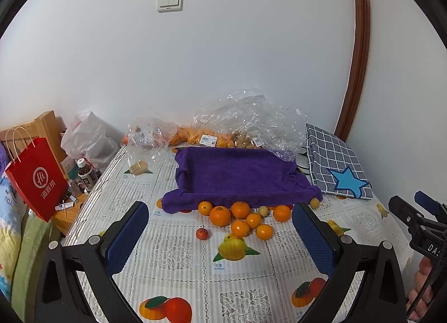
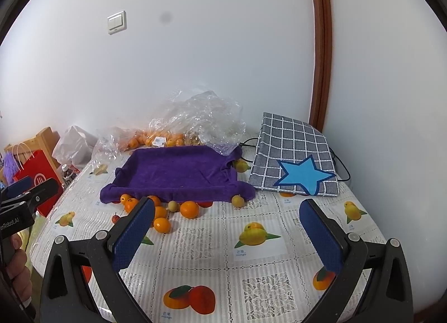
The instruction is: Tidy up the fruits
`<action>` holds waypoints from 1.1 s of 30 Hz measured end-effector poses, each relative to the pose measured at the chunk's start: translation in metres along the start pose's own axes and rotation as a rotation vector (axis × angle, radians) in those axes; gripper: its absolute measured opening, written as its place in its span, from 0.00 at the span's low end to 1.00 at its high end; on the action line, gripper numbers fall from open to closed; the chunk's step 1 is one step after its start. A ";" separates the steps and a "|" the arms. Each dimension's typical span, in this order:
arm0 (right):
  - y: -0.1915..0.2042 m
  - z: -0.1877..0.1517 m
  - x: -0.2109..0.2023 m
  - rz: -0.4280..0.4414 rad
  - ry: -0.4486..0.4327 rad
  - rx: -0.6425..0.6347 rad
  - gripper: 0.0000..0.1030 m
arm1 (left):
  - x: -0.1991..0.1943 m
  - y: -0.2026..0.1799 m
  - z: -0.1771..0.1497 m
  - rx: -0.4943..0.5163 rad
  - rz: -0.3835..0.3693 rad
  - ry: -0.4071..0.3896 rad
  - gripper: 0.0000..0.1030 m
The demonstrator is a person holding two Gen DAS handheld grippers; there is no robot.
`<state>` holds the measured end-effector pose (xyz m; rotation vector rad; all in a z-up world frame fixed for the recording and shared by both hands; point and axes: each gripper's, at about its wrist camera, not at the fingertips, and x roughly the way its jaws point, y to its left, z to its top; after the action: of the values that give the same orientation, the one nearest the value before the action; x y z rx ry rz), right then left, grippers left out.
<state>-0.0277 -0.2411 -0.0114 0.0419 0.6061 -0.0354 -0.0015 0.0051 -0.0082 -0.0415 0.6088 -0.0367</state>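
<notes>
Both the left gripper (image 1: 220, 235) and right gripper (image 2: 227, 228) gape wide, empty, above a desk (image 2: 212, 250); oranges (image 1: 240, 218) cluster at 12 o'clock, touching a purple towel (image 1: 237, 175)

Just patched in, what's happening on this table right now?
A person holds both grippers over the table, and neither is carrying anything. The left gripper and right gripper are open. Loose oranges and a few small yellowish fruits sit along the front edge of the purple towel-lined tray, which has no fruit in it yet.
</notes>
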 end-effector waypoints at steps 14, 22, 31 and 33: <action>-0.001 0.001 0.001 0.000 0.004 0.000 0.99 | -0.001 0.001 0.003 -0.004 -0.001 0.000 1.00; 0.000 0.000 0.000 -0.001 0.000 0.000 0.99 | -0.001 0.001 0.003 -0.003 -0.005 -0.005 1.00; 0.001 0.000 0.000 0.002 0.001 -0.003 0.99 | -0.001 -0.001 0.002 -0.003 -0.011 -0.007 1.00; 0.001 0.000 0.000 0.002 0.002 -0.009 0.99 | 0.000 0.000 0.002 -0.002 -0.011 -0.008 1.00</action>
<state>-0.0273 -0.2399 -0.0114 0.0342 0.6080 -0.0306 -0.0007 0.0051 -0.0065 -0.0471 0.6004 -0.0465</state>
